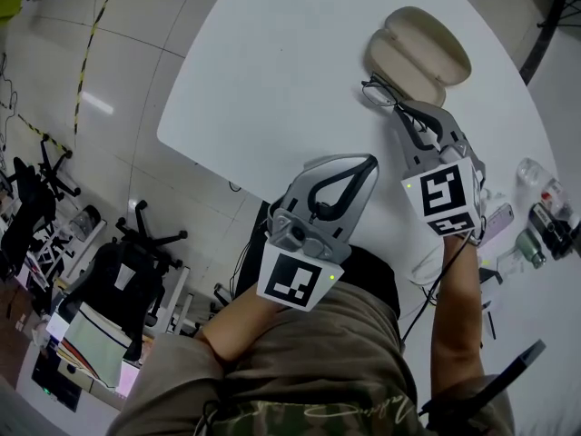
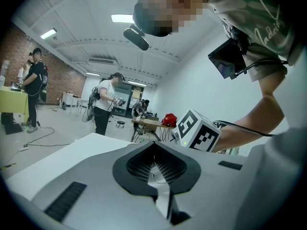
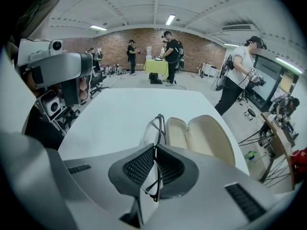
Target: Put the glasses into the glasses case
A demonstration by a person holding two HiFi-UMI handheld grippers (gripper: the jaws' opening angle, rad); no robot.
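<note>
The open beige glasses case (image 1: 419,51) lies at the far right of the white table (image 1: 290,71). Thin dark-framed glasses (image 1: 381,93) hang just in front of the case, and my right gripper (image 1: 400,109) is shut on them. In the right gripper view the glasses (image 3: 154,128) stick out edge-on past my right gripper (image 3: 155,147), a little left of the case (image 3: 200,135). My left gripper (image 1: 369,163) hovers over the table's near edge, shut with nothing in it. In its own view my left gripper (image 2: 154,145) points toward the right gripper's marker cube (image 2: 197,131).
Small bottles and other bits (image 1: 545,214) crowd the table's right edge. Office chairs (image 1: 136,239) stand on the floor to the left of the table. Several people (image 3: 170,49) stand farther off in the room.
</note>
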